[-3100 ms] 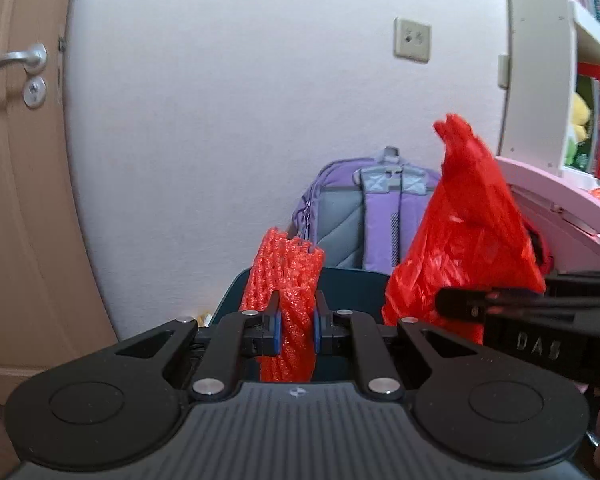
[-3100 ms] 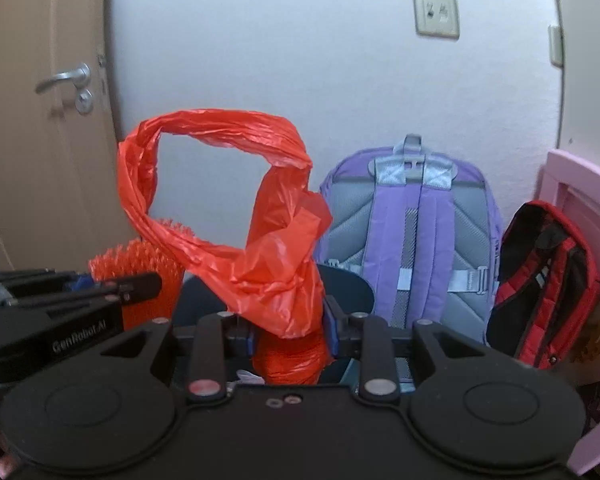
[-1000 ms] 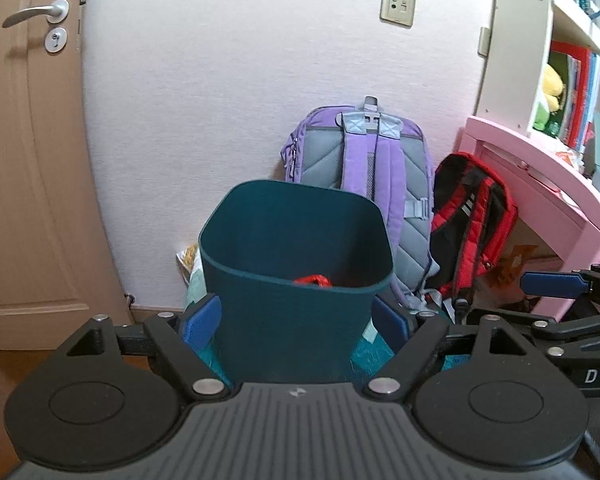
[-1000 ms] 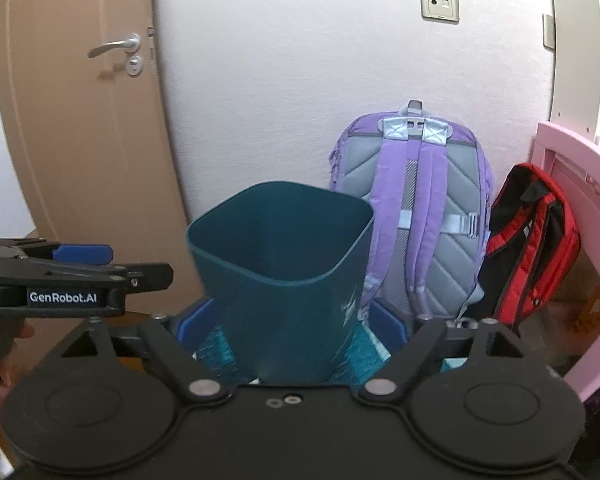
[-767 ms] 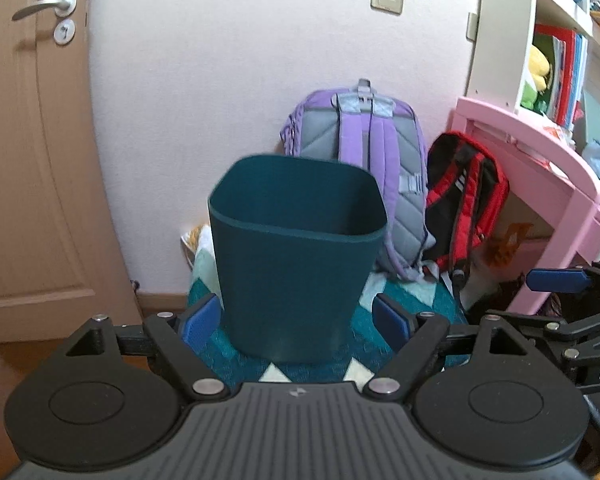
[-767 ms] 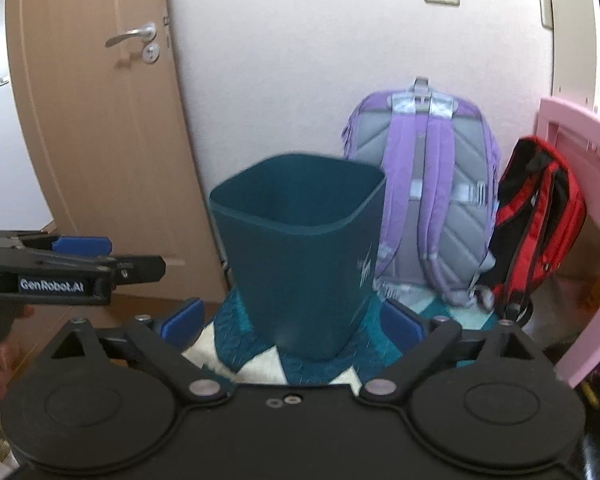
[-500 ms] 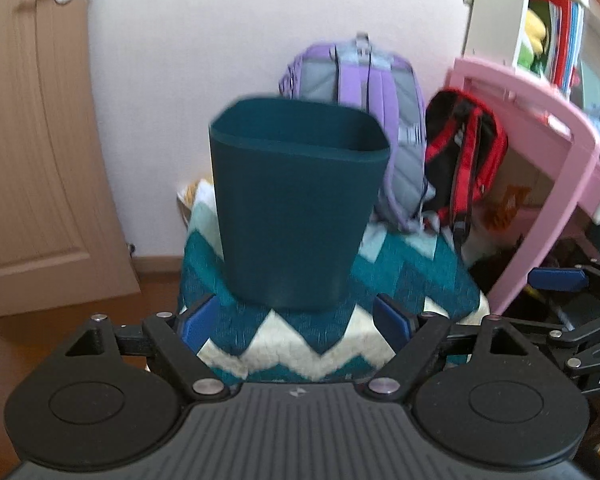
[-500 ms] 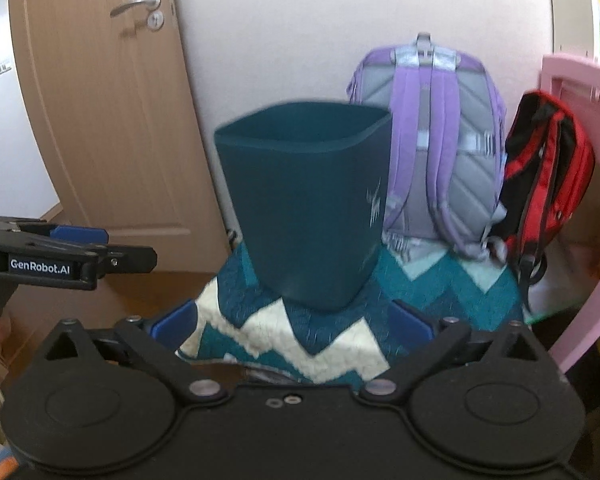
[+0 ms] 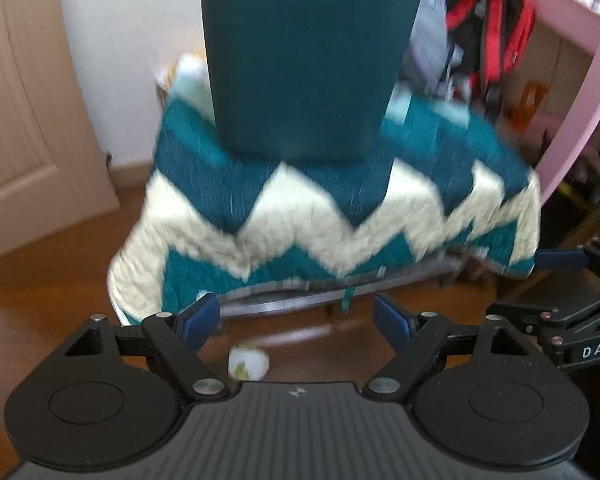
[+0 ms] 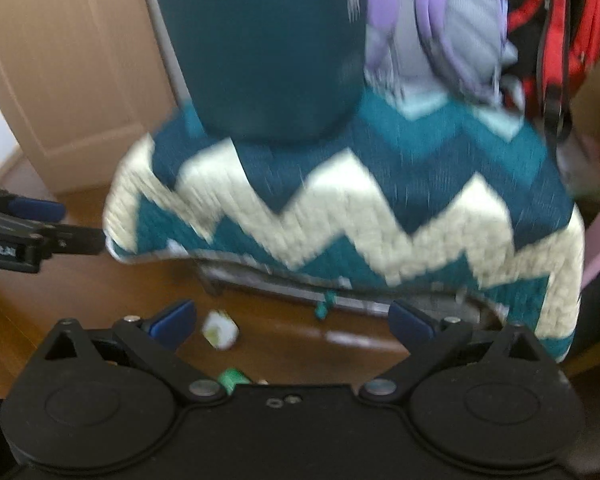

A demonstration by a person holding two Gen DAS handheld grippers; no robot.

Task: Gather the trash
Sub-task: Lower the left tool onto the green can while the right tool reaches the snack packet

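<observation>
A dark teal bin (image 9: 308, 60) (image 10: 260, 48) stands on a low stool draped with a teal and cream zigzag cloth (image 9: 340, 220) (image 10: 340, 208). On the wooden floor below the stool lies a small white scrap with green print (image 9: 247, 363) (image 10: 219, 330). A small green bit (image 10: 232, 379) lies nearer to me. My left gripper (image 9: 296, 310) is open and empty, above the white scrap. My right gripper (image 10: 292, 314) is wide open and empty, with the scrap just inside its left finger. Both views are motion-blurred.
A purple backpack (image 10: 432, 32) and a red and black backpack (image 9: 488, 28) lean behind the stool. A pink desk (image 9: 580, 80) curves down on the right. A wooden door (image 9: 20, 100) stands on the left. Brown floor (image 10: 100, 280) spreads before the stool.
Both grippers let go of the red net and red bag, which went into the bin, then sank from rim height towards the floor. The floor scraps came into view; the right jaws widened.
</observation>
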